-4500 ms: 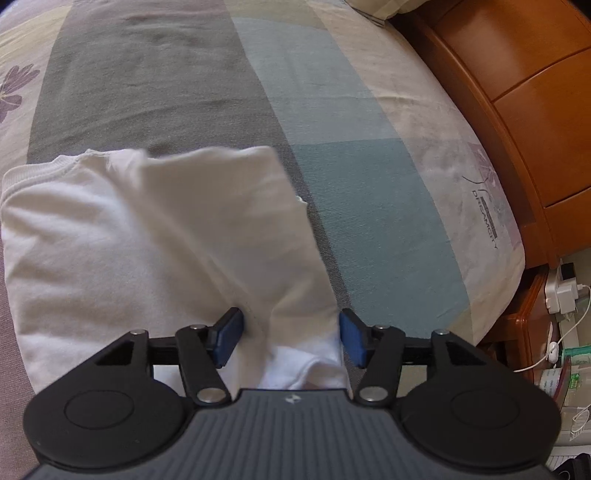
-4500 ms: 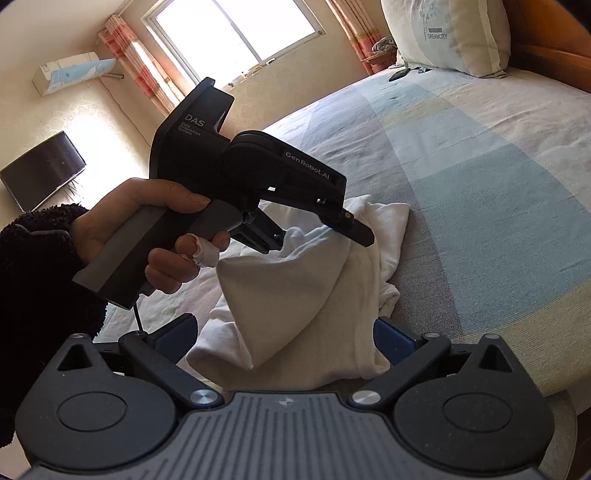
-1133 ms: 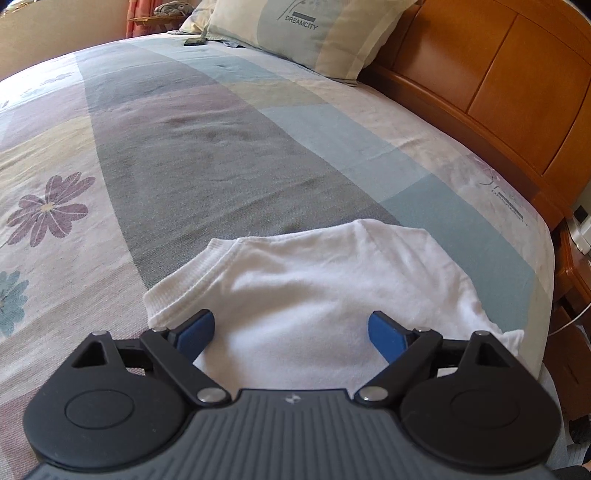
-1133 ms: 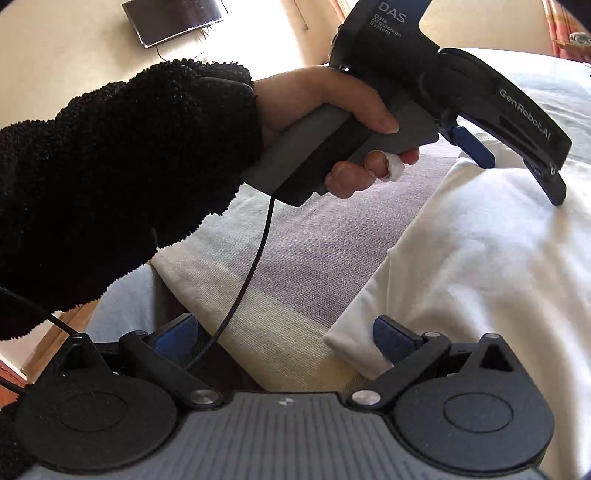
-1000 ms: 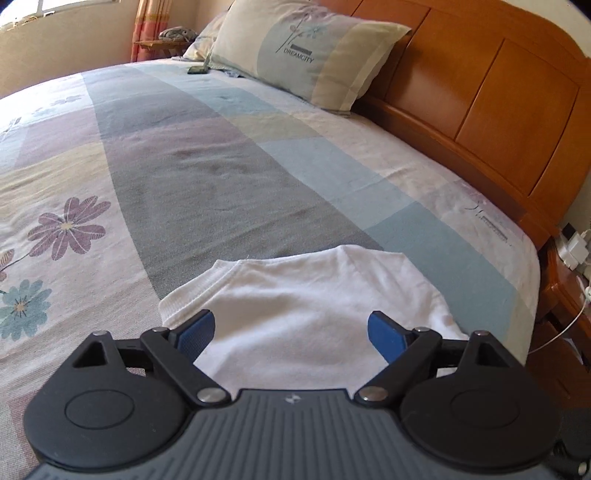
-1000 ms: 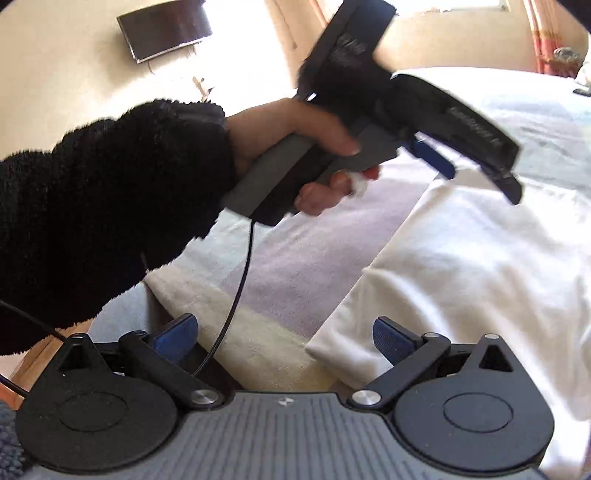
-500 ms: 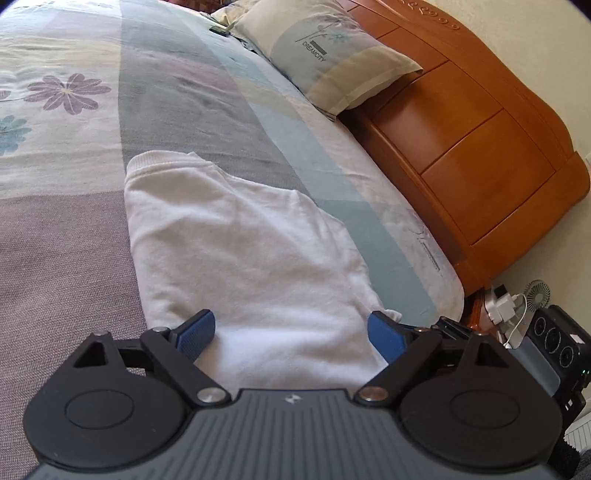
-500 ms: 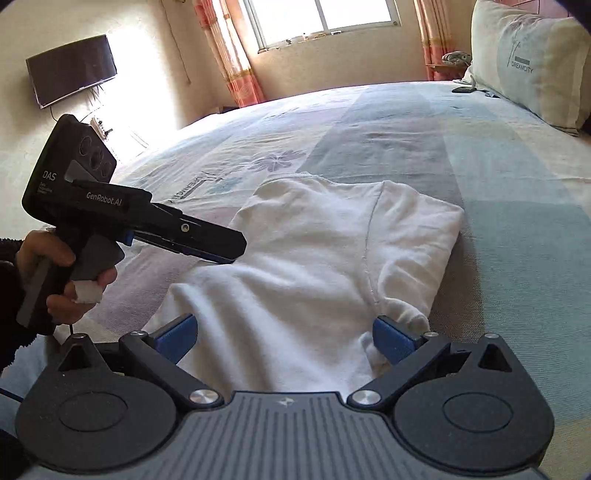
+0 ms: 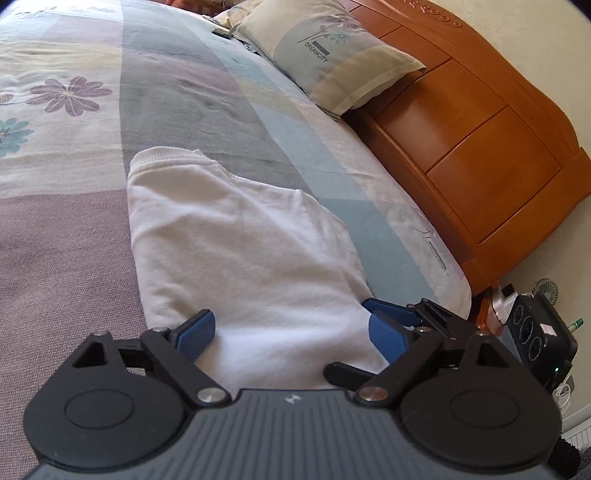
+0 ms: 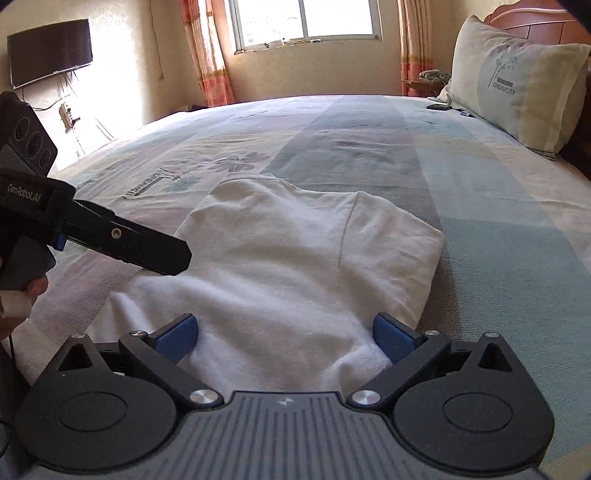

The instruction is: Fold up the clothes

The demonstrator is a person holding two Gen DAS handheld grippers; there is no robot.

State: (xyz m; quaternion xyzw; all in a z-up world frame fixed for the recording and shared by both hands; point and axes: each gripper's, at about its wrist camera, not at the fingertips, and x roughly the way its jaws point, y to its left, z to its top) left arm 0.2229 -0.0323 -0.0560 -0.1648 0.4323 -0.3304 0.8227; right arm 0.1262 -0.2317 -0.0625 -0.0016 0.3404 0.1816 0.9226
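soft white knit garment point(image 10: 295, 266) lies folded on patchwork bedspread point(image 10: 480, 206).

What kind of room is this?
Most likely a home bedroom: a bed with a pillow against a wooden headboard, a curtained window, and a white shirt lying on the bed.

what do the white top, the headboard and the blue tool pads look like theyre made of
White top: soft matte knit, likely cotton, with a ribbed band and a stitched seam. Headboard: orange-brown wood, glossy as if varnished, with sheen on its panels. Blue pads on the left tool: finely ribbed, probably rubber or soft plastic; hard to be sure.
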